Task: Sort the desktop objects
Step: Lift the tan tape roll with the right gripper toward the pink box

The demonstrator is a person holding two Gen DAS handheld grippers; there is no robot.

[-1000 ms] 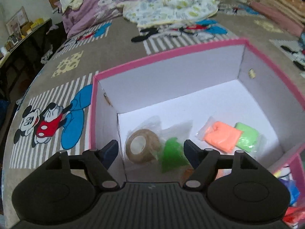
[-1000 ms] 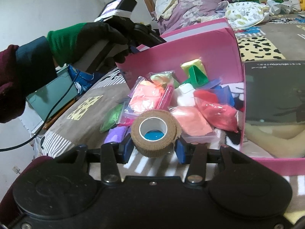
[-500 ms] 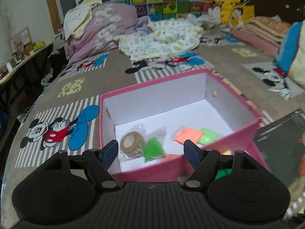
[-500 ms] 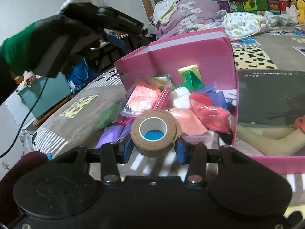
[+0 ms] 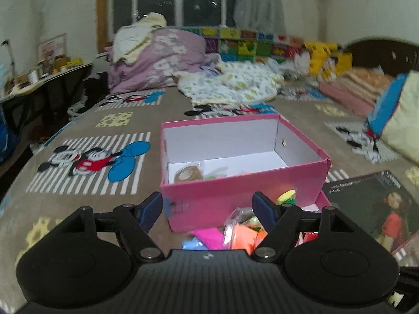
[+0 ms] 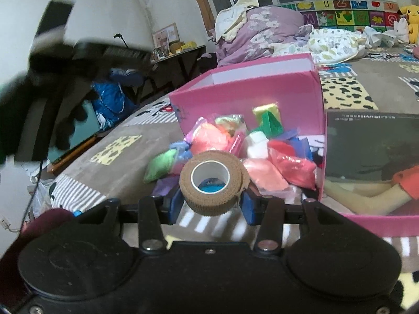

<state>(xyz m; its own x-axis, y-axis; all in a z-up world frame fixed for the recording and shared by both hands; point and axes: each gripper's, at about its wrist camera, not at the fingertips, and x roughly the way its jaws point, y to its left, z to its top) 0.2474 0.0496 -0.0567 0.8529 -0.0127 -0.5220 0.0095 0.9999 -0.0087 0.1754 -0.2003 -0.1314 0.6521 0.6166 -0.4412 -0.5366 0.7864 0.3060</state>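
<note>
Desktop objects are lying in two places: some inside a pink box (image 5: 243,191) and the rest in a pile of bagged coloured items (image 5: 235,233) against its near wall.

Left wrist view: the pink box is sitting open on a brown cartoon-print bedspread (image 5: 86,157). A tan tape roll in the box (image 5: 189,174) is lying near the left inner wall, with clear bags beside it; the near wall is hiding most of the floor. A dark printed lid (image 5: 371,206) is lying to the right of the box. Bedding and folded blankets are filling the far side of the bed. The left gripper (image 5: 208,208) is hovering in front of the box's near wall. Its blue fingers (image 5: 150,206) are standing well apart, with nothing between them and nothing touching them.

Right wrist view: the pink box (image 6: 251,96) is standing behind the pile (image 6: 235,146), which is lying between the gripper and the box wall. The dark printed lid (image 6: 371,162) is lying to the right, touching the box. A blurred dark shape, the other gripper in a gloved hand (image 6: 60,83), is occupying the upper left. The right gripper (image 6: 212,204) is clamping a tan tape roll (image 6: 213,184) between its blue pads, hole facing the camera, raised clear of the bedspread.
</note>
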